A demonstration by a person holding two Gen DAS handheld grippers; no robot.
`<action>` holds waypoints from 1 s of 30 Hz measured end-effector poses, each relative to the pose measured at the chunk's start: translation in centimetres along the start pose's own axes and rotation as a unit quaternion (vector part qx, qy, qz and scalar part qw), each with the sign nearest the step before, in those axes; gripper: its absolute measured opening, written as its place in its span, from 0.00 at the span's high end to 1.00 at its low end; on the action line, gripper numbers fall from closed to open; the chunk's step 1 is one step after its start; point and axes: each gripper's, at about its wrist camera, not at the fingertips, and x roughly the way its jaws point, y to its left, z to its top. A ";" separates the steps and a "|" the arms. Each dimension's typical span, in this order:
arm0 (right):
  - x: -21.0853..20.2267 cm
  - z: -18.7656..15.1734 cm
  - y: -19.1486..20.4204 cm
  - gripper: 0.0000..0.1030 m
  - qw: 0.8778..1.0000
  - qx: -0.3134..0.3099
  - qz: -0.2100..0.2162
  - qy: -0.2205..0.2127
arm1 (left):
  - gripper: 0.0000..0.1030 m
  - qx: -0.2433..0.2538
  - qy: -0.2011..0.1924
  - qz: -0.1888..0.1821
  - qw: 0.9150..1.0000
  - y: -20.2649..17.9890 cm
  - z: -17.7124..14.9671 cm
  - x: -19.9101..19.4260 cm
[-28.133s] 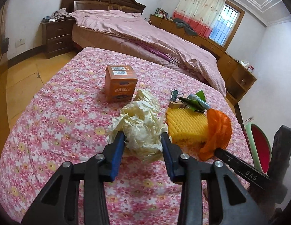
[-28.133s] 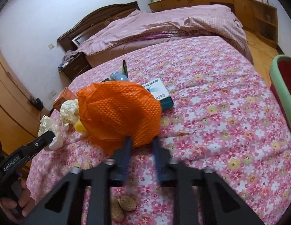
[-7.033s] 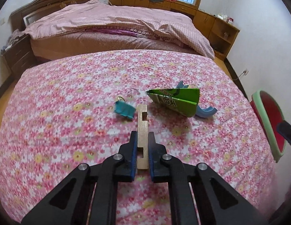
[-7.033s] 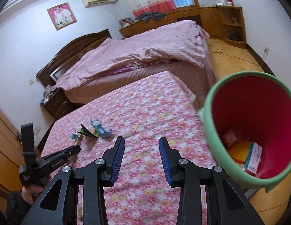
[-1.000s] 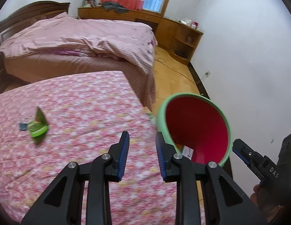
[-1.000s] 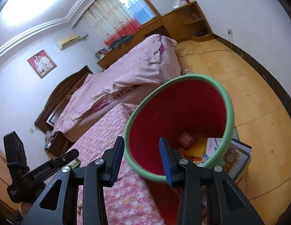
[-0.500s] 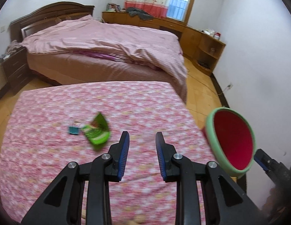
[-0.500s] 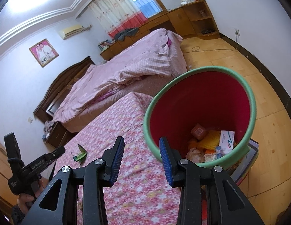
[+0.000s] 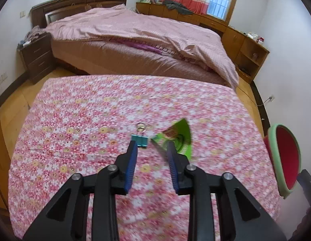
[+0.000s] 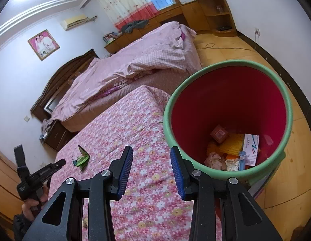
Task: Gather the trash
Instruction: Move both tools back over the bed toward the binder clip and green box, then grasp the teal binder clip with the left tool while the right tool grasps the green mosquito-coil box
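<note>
1. Looking along the left gripper in the left wrist view: its blue-padded fingers have just been opening and stand spread with nothing between them. The small teal metal binder clip lies just beyond the left fingertip on the pink flowered tablecloth, wire handles pointing away. The crumpled green paper wrapper lies just right of the clip, partly behind the right finger. The clip looks the likelier target, and this hand is far the nearer to it.
2. Turning to the right wrist view: the right gripper hangs empty, fingers apart, beside the green-rimmed red plastic bin. Inside lie an orange box, yellow foam, a white carton and crumpled paper. Clip and wrapper sit well apart from this hand.
</note>
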 end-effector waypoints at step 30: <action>5.9 -0.5 6.5 0.61 0.996 -0.066 0.021 0.057 | 0.75 -0.034 -0.008 0.017 0.999 4.8 -0.4 1.9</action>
